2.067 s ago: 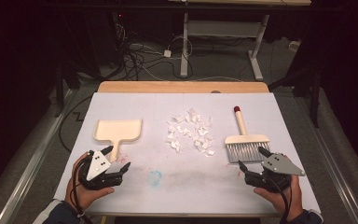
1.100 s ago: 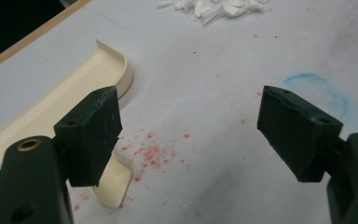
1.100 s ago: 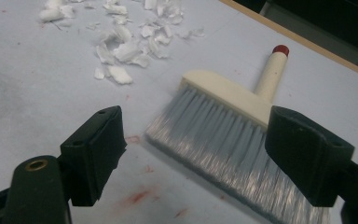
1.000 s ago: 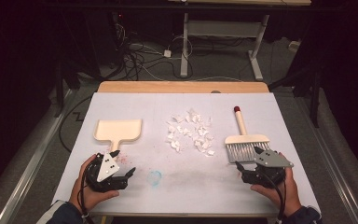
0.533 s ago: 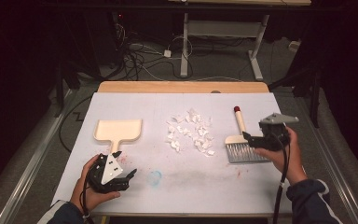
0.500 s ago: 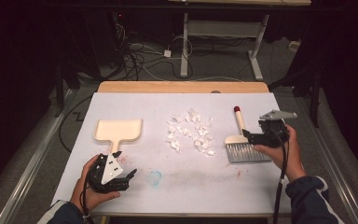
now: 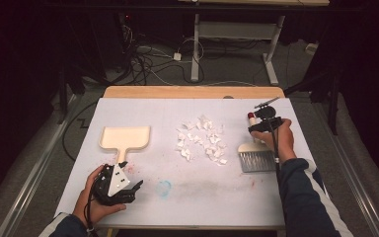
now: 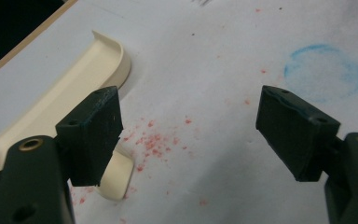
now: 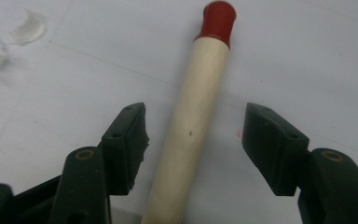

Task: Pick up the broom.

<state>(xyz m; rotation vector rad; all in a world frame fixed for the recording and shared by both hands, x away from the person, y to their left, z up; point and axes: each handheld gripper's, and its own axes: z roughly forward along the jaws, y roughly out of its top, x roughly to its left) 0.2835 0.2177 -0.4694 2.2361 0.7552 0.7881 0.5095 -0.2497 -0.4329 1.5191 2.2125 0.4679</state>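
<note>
Stood white-covered on a dark floor with cables beyond its far edge, worktop (image 7: pixel 187 197); lay right of paper scraps (image 7: pixel 201 140), brush (image 7: pixel 255 153); straddled its handle, closing but untouching, right tongs (image 9: pixel 193 140); gaped empty near dustpan (image 7: pixel 125 139), left tongs (image 8: pixel 189 135); bare near edge.

Dark room, cables (image 7: pixel 148 54) on floor, white desk legs (image 7: pixel 196 47)

Setting: lab or recording workroom. Evidence: desk (image 7: pixel 128 106) under white sheet, stained with red specks and a blue ring; loose cables (image 7: pixel 150 57) tangled on the far floor; metal desk legs (image 7: pixel 196 44) behind; dark surroundings.
</note>
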